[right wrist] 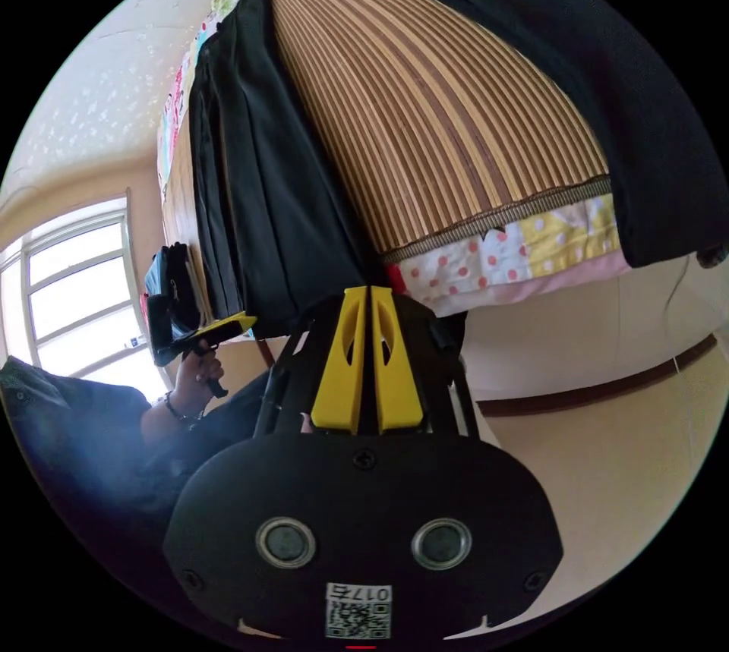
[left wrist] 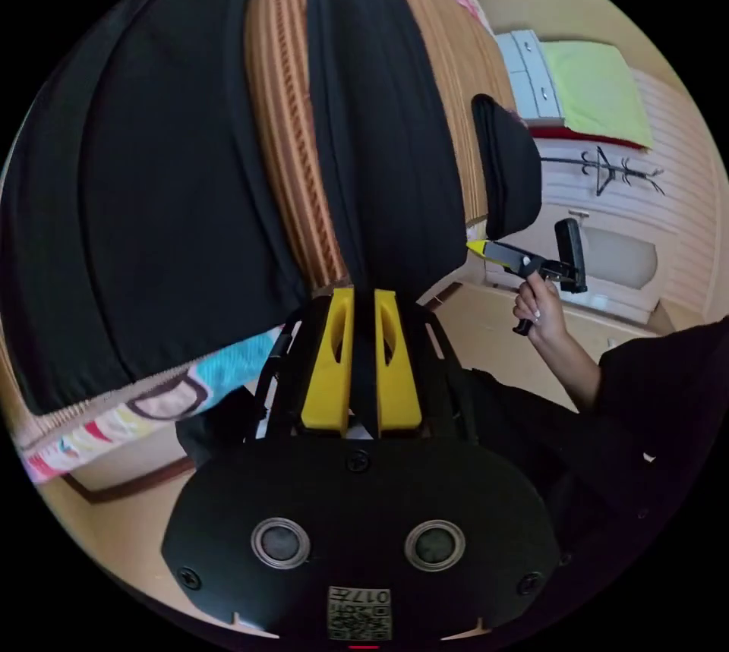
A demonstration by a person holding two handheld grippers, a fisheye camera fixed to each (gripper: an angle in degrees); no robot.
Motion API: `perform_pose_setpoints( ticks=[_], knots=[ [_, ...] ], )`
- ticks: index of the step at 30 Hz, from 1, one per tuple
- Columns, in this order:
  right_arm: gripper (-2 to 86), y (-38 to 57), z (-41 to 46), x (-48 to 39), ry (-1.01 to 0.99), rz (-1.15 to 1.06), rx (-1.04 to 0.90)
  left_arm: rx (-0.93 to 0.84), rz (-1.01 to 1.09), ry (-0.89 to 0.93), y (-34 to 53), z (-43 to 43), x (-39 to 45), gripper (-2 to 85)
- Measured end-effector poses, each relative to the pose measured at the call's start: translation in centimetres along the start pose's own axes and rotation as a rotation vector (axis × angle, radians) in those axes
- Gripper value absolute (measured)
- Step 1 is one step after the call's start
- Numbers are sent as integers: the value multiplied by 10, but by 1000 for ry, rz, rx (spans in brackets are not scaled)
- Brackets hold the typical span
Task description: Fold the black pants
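Pants (left wrist: 190, 174), black and matte, lie spread on a striped mat (right wrist: 456, 121) on the bed, their near edge hanging over the side by the quilt (right wrist: 501, 250). The left gripper (left wrist: 363, 295) has its jaws closed on a strip of that fabric, while the right gripper (right wrist: 368, 295) is closed at the mat's edge, and whether it pinches cloth cannot be told. If only one side is truly held, lifting could drag the pants askew or off the bed.
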State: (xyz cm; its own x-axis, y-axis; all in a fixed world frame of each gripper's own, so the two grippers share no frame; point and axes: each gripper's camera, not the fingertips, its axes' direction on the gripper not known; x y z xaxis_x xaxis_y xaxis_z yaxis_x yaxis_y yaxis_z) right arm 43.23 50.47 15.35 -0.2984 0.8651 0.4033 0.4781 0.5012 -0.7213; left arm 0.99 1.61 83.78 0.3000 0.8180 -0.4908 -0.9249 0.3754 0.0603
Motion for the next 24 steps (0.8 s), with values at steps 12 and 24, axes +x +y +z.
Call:
perform_pose_setpoints(
  ticks=[12, 24],
  knots=[
    [57, 31, 4, -12, 18, -56, -48, 147, 47, 124, -25, -52, 19, 90],
    [27, 92, -39, -217, 27, -628, -11, 66, 117, 190, -57, -72, 102, 175]
  ],
)
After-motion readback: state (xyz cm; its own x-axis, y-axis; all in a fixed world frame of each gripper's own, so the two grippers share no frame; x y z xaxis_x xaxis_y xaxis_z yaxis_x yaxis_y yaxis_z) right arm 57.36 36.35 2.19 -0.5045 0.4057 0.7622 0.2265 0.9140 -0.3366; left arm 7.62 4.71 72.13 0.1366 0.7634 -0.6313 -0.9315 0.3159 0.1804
